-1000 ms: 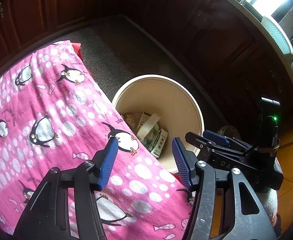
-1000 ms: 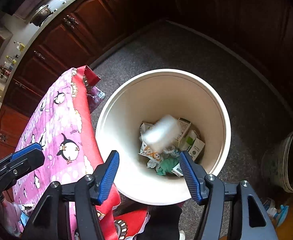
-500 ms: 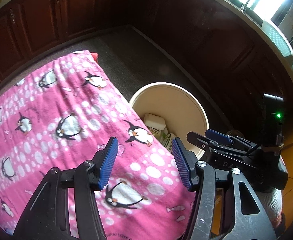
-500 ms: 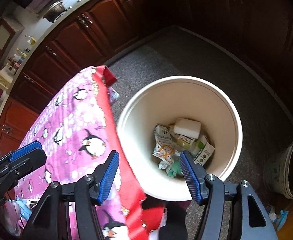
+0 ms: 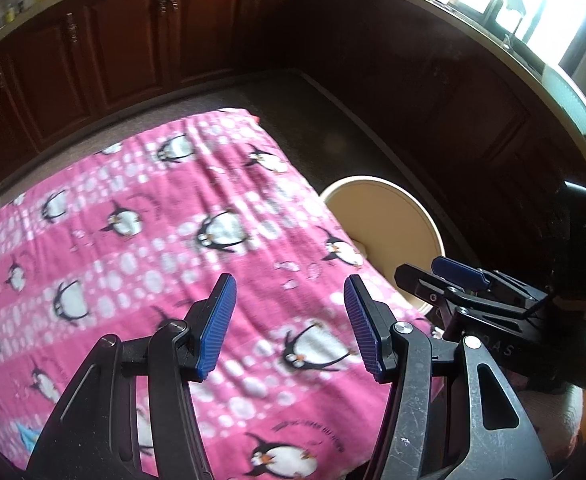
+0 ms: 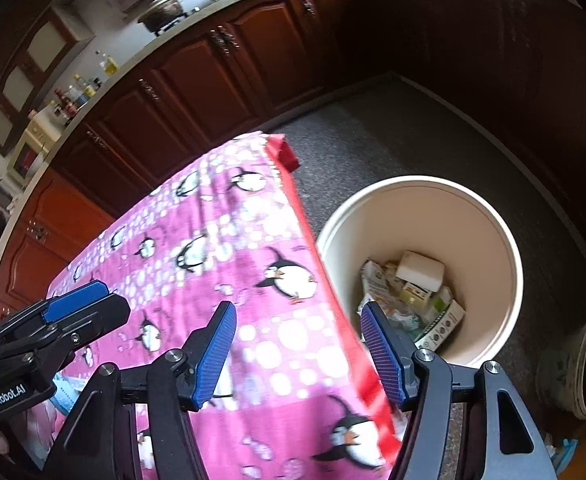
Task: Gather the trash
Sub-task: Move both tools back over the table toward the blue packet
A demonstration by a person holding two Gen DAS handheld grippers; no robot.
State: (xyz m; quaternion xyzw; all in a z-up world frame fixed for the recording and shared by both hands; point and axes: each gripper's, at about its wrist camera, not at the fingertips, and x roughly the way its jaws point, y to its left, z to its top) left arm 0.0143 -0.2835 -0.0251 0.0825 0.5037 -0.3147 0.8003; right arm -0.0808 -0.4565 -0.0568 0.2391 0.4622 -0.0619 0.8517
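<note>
A cream round bin stands on the floor beside the table; it also shows in the left wrist view. Inside lie a white foam block, small cartons and crumpled wrappers. My left gripper is open and empty above the pink penguin tablecloth. My right gripper is open and empty over the table's edge, left of the bin. A pale blue scrap lies at the cloth's near left edge.
Dark wood cabinets run along the back, with pots and bottles on the counter. Grey speckled floor surrounds the bin. An old bowl-like pot sits on the floor at right. The red underside of the cloth hangs at the table corner.
The white foam block fell from the right gripper and settled in the bin. Both grippers have pulled back and tilted up over the table, so the bin looks smaller and more of the cloth shows.
</note>
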